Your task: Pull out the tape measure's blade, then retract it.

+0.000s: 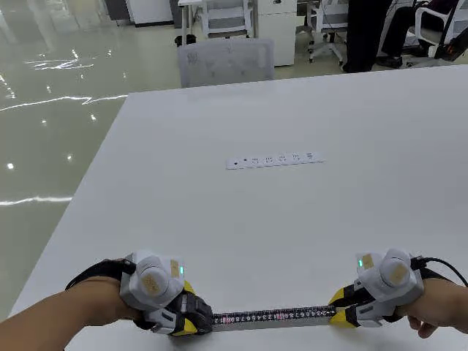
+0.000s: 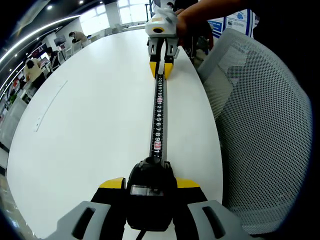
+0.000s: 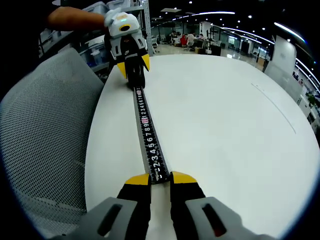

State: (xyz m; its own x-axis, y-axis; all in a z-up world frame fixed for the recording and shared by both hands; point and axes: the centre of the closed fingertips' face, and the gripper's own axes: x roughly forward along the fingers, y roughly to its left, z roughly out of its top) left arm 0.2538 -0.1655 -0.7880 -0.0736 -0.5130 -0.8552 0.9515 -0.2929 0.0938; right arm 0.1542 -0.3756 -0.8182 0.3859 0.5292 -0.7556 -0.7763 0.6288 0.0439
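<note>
Item: tape measure, blade drawn out, laid along the near edge of a white worktop (image 1: 292,110).

- Left gripper (image 1: 191,319): its yellow-tipped fingers (image 2: 112,183) are closed against both sides of the black tape measure case (image 2: 150,195). The case is seated between them, with its mouth pointing out past the fingertips.
- Blade (image 1: 274,316): it is run out straight from the case, flat on the worktop, with its numbered face up. It spans the whole gap between the two sets of fingers.
- Right gripper (image 1: 340,307): its fingers (image 3: 137,181) are drawn in to a narrow gap, and the free end of the blade is pinched between their tips.
- The two grippers are pointed at each other, well apart, each held in a hand.
- Socket strip (image 1: 274,159): it is set flush in the worktop, well beyond both sets of fingers.
- Mesh chair (image 2: 260,125): it is placed beside the worktop edge, just past the right-hand finger in the left gripper view.
</note>
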